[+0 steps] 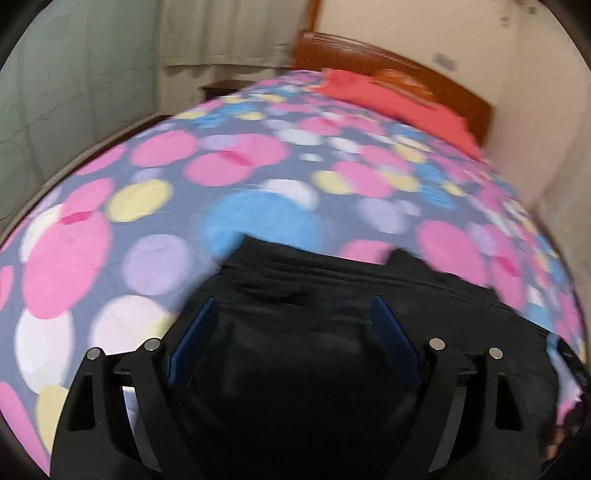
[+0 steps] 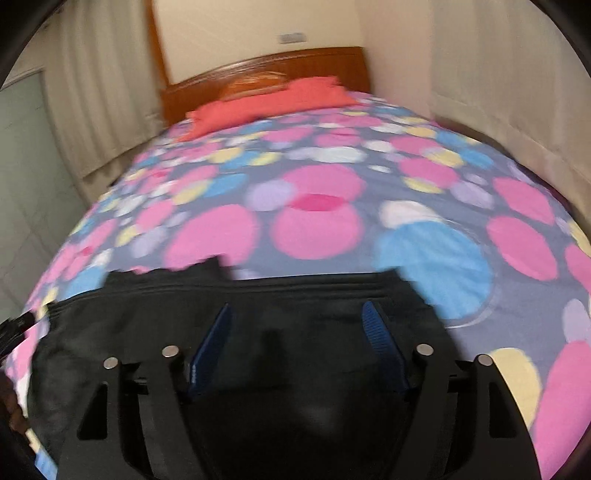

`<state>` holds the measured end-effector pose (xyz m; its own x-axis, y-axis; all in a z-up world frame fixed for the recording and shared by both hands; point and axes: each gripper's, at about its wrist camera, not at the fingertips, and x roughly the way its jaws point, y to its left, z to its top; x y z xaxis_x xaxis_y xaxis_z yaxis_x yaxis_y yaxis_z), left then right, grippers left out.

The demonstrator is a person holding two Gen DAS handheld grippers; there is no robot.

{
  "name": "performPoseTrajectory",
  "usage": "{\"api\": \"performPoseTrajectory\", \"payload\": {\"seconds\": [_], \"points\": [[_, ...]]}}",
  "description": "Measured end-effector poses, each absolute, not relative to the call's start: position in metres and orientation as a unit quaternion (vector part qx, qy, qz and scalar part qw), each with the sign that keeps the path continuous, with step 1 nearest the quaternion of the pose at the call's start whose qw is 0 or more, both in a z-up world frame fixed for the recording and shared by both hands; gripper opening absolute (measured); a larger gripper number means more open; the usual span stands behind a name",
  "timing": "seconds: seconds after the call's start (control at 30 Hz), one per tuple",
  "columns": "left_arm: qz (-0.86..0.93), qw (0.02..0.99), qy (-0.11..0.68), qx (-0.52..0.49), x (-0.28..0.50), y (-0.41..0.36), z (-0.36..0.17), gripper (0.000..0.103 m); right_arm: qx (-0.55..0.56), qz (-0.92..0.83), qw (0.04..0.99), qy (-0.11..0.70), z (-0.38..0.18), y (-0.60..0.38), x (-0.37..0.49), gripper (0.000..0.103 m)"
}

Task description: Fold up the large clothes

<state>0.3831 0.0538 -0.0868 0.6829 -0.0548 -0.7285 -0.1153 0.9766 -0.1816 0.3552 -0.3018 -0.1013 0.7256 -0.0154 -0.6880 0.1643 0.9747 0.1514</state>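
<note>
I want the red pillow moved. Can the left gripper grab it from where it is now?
Probably not yet. The left gripper is open over the black clothes at the near end of the bed, and the red pillow lies far off by the headboard. Nothing blocks the way.

Bed (image 2: 424,291) under polka-dot cover, black garment (image 2: 295,325) spread at near end, red pillow (image 2: 266,101) by headboard

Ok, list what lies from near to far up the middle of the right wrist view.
Right gripper, open, over the black garment → dotted bedspread → red pillow → wooden headboard → wall.
</note>
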Motion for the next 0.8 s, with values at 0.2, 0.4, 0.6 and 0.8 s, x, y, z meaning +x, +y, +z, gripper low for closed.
{"api": "performPoseTrajectory", "payload": {"seconds": [0.2,0.4,0.6,0.8], "points": [[-0.010,0.909,0.414,-0.047,0.388,-0.010,-0.119,0.083,0.058,-0.004,0.914,0.401,-0.124,-0.236,0.378,0.065],[0.003,0.906,0.423,-0.024,0.396,-0.021,-0.149,0.084,0.022,-0.021,0.905,0.424,-0.163,-0.224,0.388,0.067],[0.022,0.907,0.420,0.013,0.399,-0.032,-0.163,0.085,0.005,-0.036,0.909,0.415,-0.174,-0.219,0.387,0.068],[0.023,0.908,0.418,0.025,0.382,-0.028,-0.134,0.081,0.013,-0.034,0.916,0.399,-0.138,-0.233,0.363,0.067]]}}
